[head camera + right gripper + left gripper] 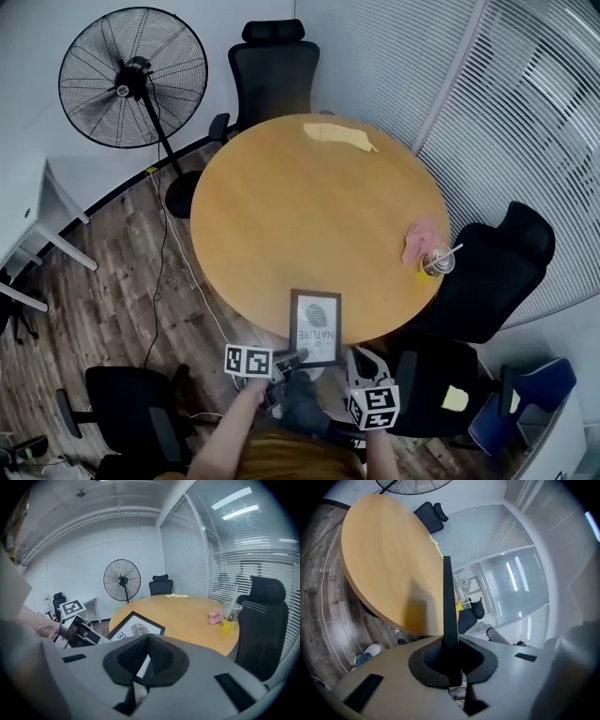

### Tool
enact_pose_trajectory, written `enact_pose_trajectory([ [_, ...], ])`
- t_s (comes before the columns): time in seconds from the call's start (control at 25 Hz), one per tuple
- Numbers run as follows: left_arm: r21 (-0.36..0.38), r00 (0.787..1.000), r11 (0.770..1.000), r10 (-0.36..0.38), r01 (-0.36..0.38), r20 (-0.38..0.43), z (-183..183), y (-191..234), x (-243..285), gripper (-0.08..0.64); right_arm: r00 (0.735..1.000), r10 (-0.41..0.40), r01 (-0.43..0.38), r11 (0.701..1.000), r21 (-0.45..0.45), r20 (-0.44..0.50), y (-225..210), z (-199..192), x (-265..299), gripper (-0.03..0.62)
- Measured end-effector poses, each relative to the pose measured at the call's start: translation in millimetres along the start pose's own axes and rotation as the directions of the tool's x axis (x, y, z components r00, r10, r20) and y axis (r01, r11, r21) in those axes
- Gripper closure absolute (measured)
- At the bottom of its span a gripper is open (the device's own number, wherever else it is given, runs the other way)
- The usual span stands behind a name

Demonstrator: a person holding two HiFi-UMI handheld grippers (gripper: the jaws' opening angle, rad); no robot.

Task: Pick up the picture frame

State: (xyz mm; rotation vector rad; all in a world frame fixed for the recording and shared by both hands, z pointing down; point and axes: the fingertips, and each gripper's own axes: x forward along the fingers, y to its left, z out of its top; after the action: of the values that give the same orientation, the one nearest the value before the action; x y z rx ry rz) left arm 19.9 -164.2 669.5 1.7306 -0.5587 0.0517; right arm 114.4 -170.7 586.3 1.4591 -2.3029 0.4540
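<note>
Nearest us, the left gripper [289, 359] has its jaws pinched on the near left edge of the picture frame [316, 324]. The right gripper [353, 358] clamps the near right corner. We judge the grasp made and the lift begun: the frame sits tilted over the near rim of the worktop [281, 206]. Full clearance is left to do. Beyond stand a cup [437, 261] and a fan [131, 78].

One table [281, 206], one picture frame [316, 323], one fan [131, 77], one cup [437, 261].
</note>
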Motion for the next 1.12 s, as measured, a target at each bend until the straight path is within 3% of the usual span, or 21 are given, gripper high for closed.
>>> enact_pose_trajectory([
  [0.64, 0.109, 0.990, 0.989, -0.106, 0.095, 0.095, 12, -70, -39, 0.514, 0.968, -0.108, 0.114, 0.993, -0.016, 0.225, 7, 43, -58, 0.578],
  [1.12, 0.118, 0.977, 0.981, -0.171, 0.156, 0.130, 8, -96, -56, 0.514, 0.960, -0.117, 0.125, 0.992, -0.013, 0.255, 14, 47, -78, 0.578],
])
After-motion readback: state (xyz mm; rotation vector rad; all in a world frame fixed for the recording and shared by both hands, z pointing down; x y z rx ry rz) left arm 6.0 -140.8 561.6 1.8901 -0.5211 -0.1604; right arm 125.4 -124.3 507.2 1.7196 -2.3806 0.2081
